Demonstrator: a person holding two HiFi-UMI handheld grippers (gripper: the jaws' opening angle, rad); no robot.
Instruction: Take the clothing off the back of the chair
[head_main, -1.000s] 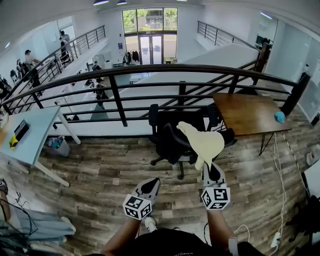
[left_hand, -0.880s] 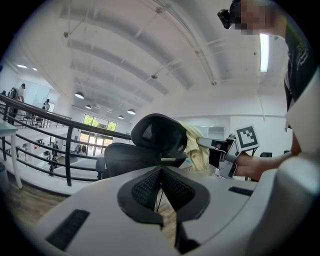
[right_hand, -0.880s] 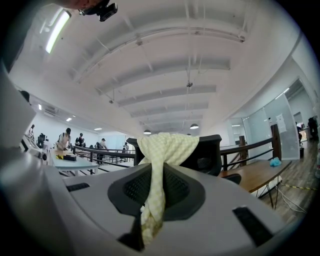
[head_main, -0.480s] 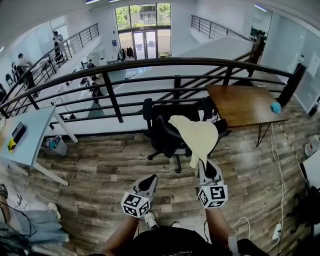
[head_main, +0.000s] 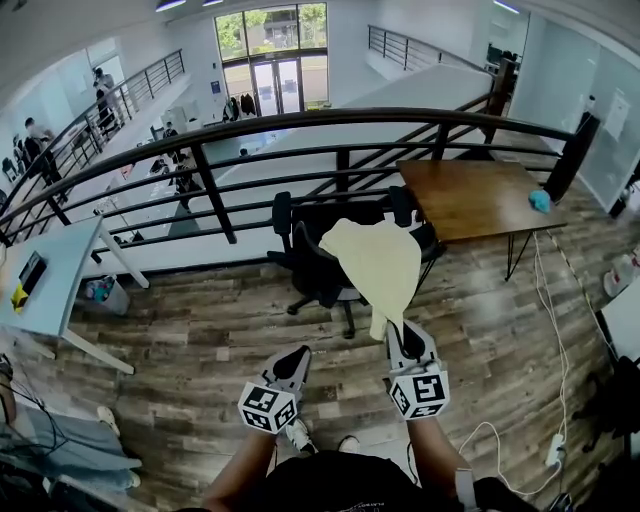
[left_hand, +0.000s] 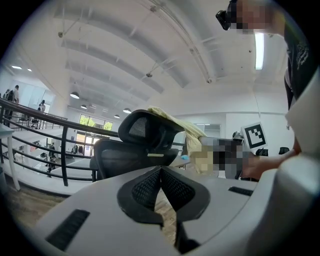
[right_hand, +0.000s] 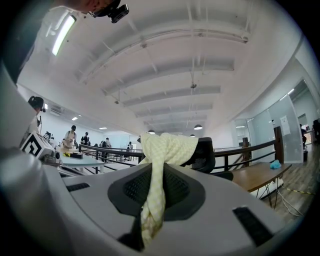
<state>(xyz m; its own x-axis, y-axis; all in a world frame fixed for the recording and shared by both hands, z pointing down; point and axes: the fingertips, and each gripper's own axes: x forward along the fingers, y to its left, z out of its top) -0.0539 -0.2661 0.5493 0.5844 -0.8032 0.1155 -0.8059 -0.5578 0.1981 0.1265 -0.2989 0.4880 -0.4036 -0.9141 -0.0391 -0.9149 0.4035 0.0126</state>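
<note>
A pale yellow checked garment (head_main: 372, 262) stretches from the top of the black office chair (head_main: 310, 262) toward me. Its far end still lies over the chair's headrest (left_hand: 142, 127), where the garment (left_hand: 172, 120) shows draped on top. My right gripper (head_main: 397, 328) is shut on the near end, and the bunched garment (right_hand: 152, 192) hangs down between its pads in the right gripper view, with the chair (right_hand: 206, 155) behind. My left gripper (head_main: 298, 354) hovers lower left of the chair, shut, with nothing in it; the chair (left_hand: 120, 157) stands ahead of it.
A black metal railing (head_main: 210, 185) runs behind the chair. A wooden table (head_main: 470, 195) with a blue thing (head_main: 540, 201) stands at the right, a white desk (head_main: 55, 280) at the left. Cables (head_main: 555, 330) trail over the plank floor at the right. People stand far off on the left.
My right gripper has drawn the garment's near end a little toward me, and the cloth now hangs more spread out off the chair top. The left gripper shifted slightly alongside.
</note>
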